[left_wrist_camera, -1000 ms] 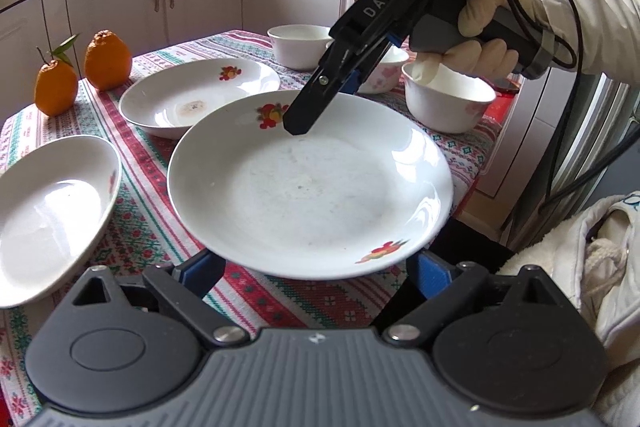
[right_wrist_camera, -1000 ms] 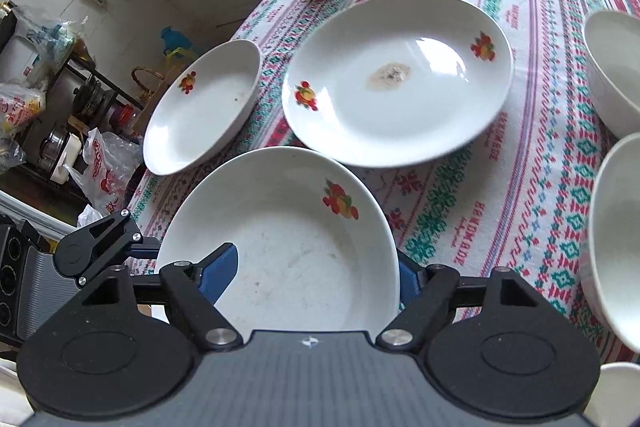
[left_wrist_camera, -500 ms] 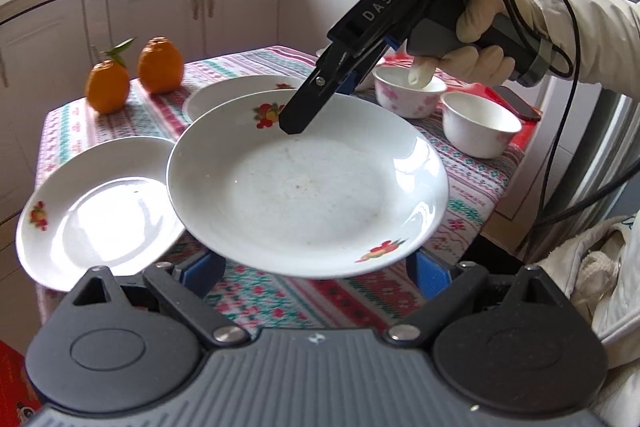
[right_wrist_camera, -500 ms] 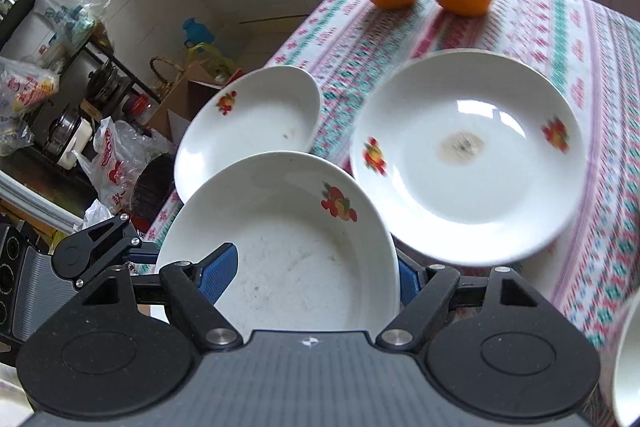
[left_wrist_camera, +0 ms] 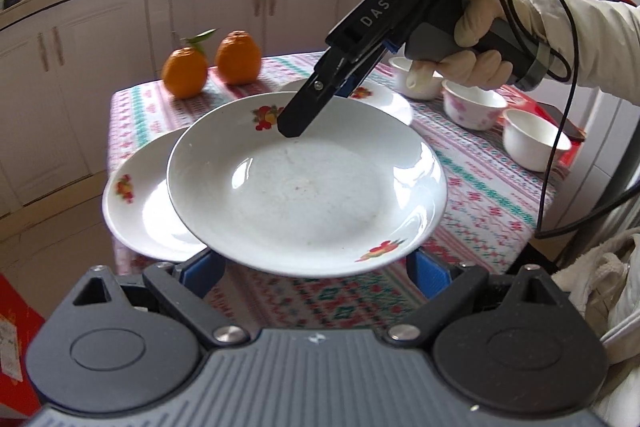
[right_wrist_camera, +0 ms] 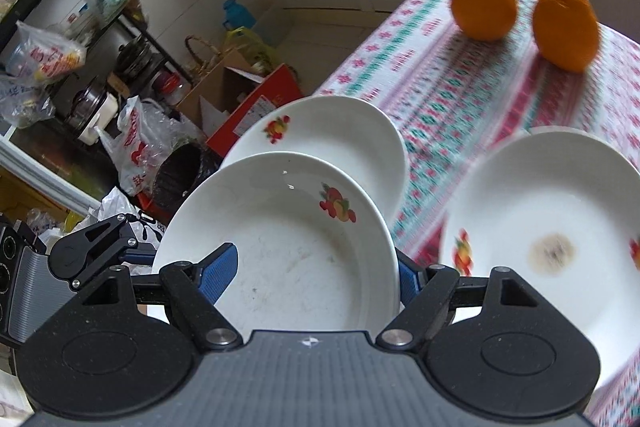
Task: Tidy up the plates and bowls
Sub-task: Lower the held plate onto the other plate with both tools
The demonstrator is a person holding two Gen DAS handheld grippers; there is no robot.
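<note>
Held plate: we hold a white plate (left_wrist_camera: 308,187) with fruit prints in the air, over the near edge of the table (left_wrist_camera: 480,179) and partly above another plate.
Right gripper: our right gripper (left_wrist_camera: 294,123) pinches the far rim of the held plate; from its own camera one blue pad (right_wrist_camera: 218,273) lies inside the dish and the other sits outside the rim.
Left gripper: our left gripper (left_wrist_camera: 316,273) stands spread wide, and the near rim of the held plate lies between its blue fingers (left_wrist_camera: 200,269); we cannot tell whether the pads press on it.
Right hand: a gloved hand (left_wrist_camera: 476,43) grips the right gripper's handle.
Second plate: a matching plate (left_wrist_camera: 140,207) lies at the table's corner, partly under the held one.
Third plate: a plate (right_wrist_camera: 552,239) with a brown stain at its centre rests on the patterned cloth, apart from the others.
Bowls: three small bowls (left_wrist_camera: 534,145) sit at the table's right side.
Oranges: two oranges (left_wrist_camera: 238,57) stand side by side at the far end.
</note>
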